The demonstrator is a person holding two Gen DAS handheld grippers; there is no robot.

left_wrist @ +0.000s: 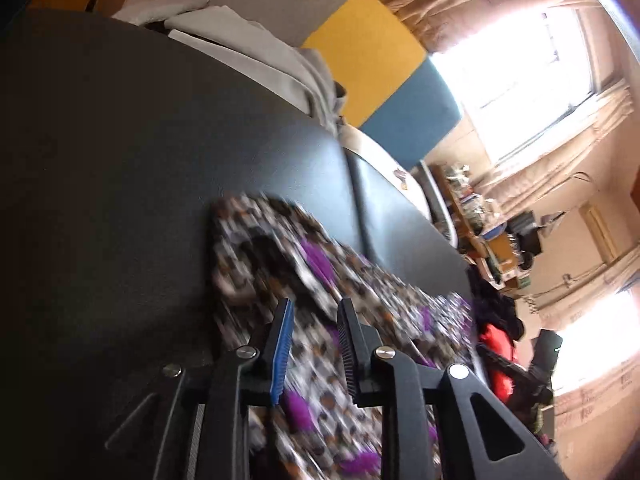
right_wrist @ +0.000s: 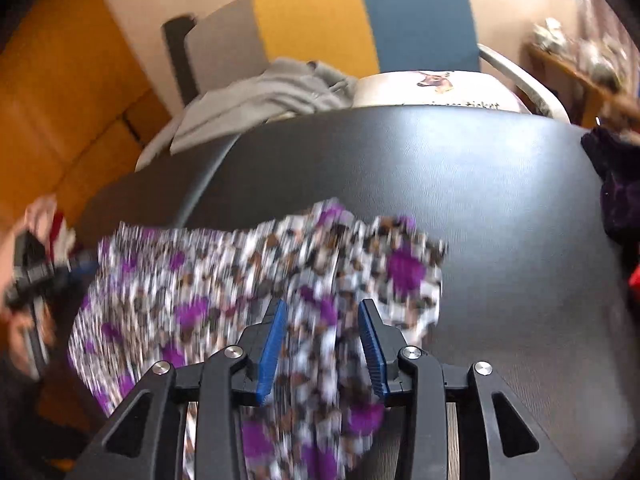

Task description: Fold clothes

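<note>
Patterned garment (right_wrist: 248,280), motion-blurred, partly cropped

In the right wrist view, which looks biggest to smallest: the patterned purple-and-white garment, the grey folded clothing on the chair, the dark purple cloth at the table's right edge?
1. Patterned purple-and-white garment, though it lies nearest the camera.
2. Grey folded clothing.
3. Dark purple cloth, partly cut off by the frame.

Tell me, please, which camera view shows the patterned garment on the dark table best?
The right wrist view: the patterned garment spreads across the dark table there, with most of its outline visible, though blurred. The left wrist view shows the same garment more obliquely, cut off at the bottom edge and equally blurred.
</note>
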